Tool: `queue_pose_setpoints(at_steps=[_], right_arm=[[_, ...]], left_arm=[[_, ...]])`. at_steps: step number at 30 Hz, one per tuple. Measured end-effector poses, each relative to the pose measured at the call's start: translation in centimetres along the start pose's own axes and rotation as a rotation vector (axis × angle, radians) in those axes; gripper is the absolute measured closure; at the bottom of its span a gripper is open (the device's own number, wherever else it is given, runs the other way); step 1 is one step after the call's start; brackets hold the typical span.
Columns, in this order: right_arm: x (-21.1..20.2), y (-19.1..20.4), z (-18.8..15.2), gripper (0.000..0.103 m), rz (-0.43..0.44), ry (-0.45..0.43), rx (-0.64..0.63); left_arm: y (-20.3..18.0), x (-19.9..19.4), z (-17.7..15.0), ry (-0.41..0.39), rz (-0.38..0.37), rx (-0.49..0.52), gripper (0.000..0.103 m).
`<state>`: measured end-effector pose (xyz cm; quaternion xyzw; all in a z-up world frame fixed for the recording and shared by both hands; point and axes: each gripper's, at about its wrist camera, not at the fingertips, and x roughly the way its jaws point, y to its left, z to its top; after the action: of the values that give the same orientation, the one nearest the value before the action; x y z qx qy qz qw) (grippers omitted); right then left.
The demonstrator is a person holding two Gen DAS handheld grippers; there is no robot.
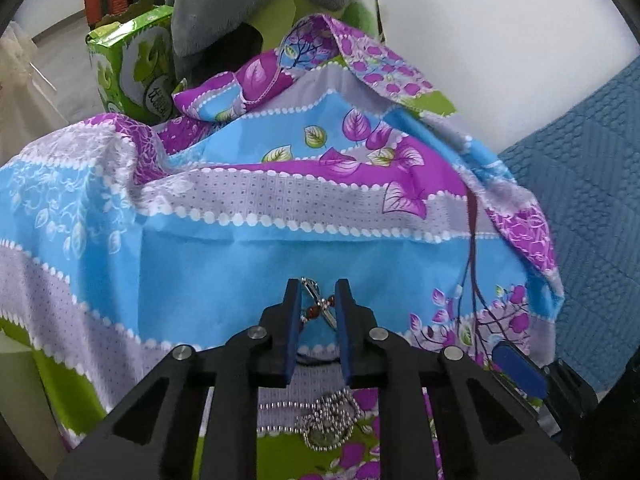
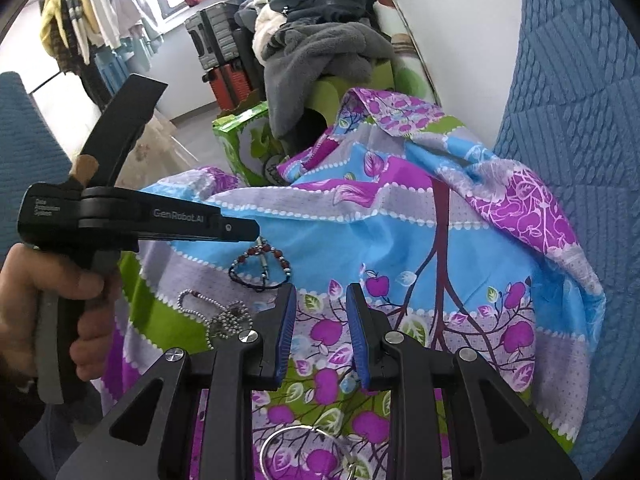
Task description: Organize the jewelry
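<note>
A red-beaded bracelet with a silver cross pendant [image 1: 320,306] lies on the flowered cloth [image 1: 224,256] between the fingers of my left gripper [image 1: 319,286], whose jaws stand slightly apart around it. It also shows in the right wrist view [image 2: 260,264], under the left gripper's tip [image 2: 240,232]. A silver ball chain [image 1: 324,420] lies bunched below the left gripper, and it shows in the right view [image 2: 224,316]. A silver ring bangle [image 2: 304,448] lies under my right gripper [image 2: 321,292], which is open and empty over the cloth.
A green box [image 1: 132,64] and a pile of grey clothes [image 2: 320,60] stand behind the cloth. A blue quilted cushion [image 2: 580,120] rises at the right. A hand [image 2: 48,308] holds the left gripper's handle.
</note>
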<state>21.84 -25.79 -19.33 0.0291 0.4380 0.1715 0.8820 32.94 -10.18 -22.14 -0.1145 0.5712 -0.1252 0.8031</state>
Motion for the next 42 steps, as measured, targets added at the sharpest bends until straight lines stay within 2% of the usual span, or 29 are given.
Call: queue_pose_setpoints(at_steps=[11, 20, 32, 37, 39, 42], right_arm=[[3.3, -0.1, 0.2, 0.080, 0.068, 0.055, -0.029], [6.3, 1.3, 0.5, 0.080, 0.115, 0.090, -0.096], [8.7, 2.9, 1.4, 0.087, 0.101, 0.052, -0.196], [8.9, 4.0, 1.3, 0.090, 0.104, 0.051, -0.277], [8.9, 4.9, 1.0, 0.091, 0.079, 0.050, -0.344], [8.8, 5.4, 0.8, 0.097, 0.079, 0.056, -0.373]], left_arm=[[-0.8, 1.9, 0.6, 0.058, 0.021, 0.057, 0.100], [0.0, 1.3, 0.9, 0.058, -0.018, 0.051, 0.100], [1.4, 0.7, 1.0, 0.051, -0.054, 0.019, 0.100], [1.9, 0.8, 1.1, 0.052, -0.067, 0.006, 0.100], [2.1, 0.8, 1.1, 0.053, -0.073, 0.000, 0.100], [2.2, 0.6, 1.1, 0.048, -0.073, -0.003, 0.100]])
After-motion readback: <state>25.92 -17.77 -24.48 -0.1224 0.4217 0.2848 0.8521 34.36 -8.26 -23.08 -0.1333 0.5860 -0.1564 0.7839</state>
